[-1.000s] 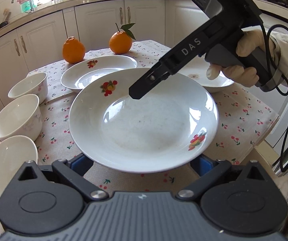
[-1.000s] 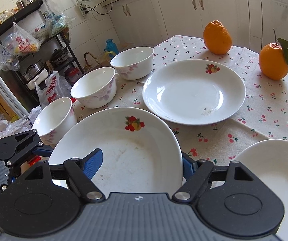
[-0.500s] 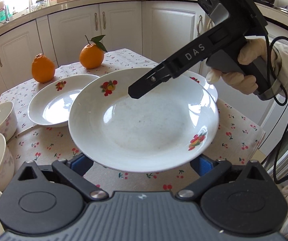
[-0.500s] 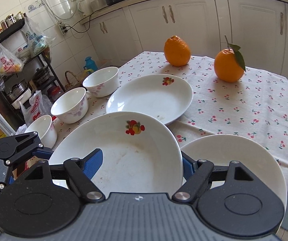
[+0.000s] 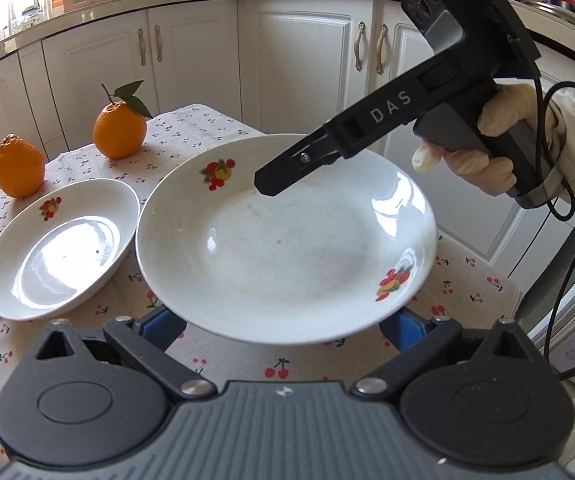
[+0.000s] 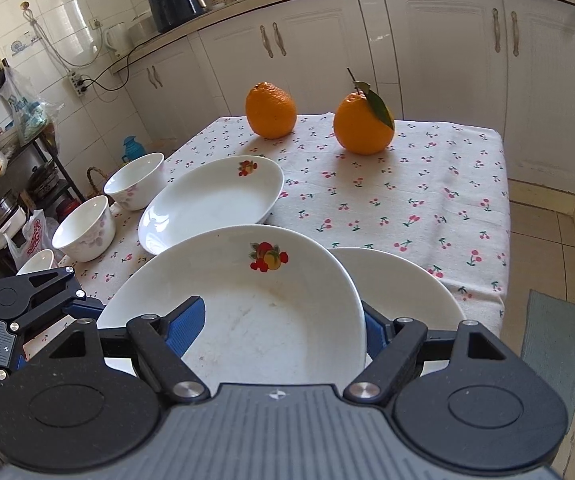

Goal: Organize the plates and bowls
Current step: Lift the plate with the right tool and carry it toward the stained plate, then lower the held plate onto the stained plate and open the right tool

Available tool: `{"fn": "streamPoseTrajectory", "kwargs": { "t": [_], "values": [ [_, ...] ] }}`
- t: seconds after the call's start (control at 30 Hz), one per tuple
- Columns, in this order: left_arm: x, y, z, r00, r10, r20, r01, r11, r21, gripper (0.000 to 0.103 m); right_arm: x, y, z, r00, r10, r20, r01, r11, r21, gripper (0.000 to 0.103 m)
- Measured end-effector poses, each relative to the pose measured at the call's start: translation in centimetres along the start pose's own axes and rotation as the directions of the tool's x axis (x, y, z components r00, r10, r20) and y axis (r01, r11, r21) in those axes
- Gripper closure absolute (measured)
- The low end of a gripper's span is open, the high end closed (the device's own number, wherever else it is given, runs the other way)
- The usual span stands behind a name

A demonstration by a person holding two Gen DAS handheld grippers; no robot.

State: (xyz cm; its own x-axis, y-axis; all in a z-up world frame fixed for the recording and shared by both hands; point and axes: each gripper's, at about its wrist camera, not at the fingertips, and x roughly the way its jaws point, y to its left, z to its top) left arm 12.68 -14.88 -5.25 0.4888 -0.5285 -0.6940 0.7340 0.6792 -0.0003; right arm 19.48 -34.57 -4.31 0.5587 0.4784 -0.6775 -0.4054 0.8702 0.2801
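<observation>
**Q:** What do your left tongs (image 5: 285, 324) have?

**A:** Nothing gripped. Their blue pads (image 5: 163, 326) stand wide apart, and the near rim of the raised plate (image 5: 287, 240) hangs just above and between them, clear of the cherry-print tablecloth (image 5: 215, 128).

**Q:** And the right tongs (image 6: 279, 328)?

**A:** They straddle the same plate's rim: one pad lies on the inside of the dish, the other sits outside the edge. They look clamped on it, though the rim hides the outer pad's contact. My gloved hand (image 5: 471, 160) holds the handle.

**Q:** Where is the rest of the crockery?

**A:** A second plate (image 6: 211, 200) rests on the cloth ahead and to the left of the right tongs. A third plate (image 6: 399, 280) lies just beyond their right pad, partly under the raised one. Two bowls (image 6: 135, 180) sit farther left, near the table edge, with a third one only partly in view. Two oranges (image 6: 271, 110) stand far ahead.
</observation>
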Motion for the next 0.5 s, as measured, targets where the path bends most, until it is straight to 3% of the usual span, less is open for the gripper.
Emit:
{"fn": "streamPoseTrajectory", "kwargs": {
  "t": [0.5],
  "values": [
    [2.6, -0.3, 1.7, 1.000, -0.016, -0.019, 0.017, 0.999, 0.032, 0.002, -0.7, -2.9, -0.9, 0.999, -0.030, 0.020, 0.029, 0.998, 0.053, 0.019]
  ]
}}
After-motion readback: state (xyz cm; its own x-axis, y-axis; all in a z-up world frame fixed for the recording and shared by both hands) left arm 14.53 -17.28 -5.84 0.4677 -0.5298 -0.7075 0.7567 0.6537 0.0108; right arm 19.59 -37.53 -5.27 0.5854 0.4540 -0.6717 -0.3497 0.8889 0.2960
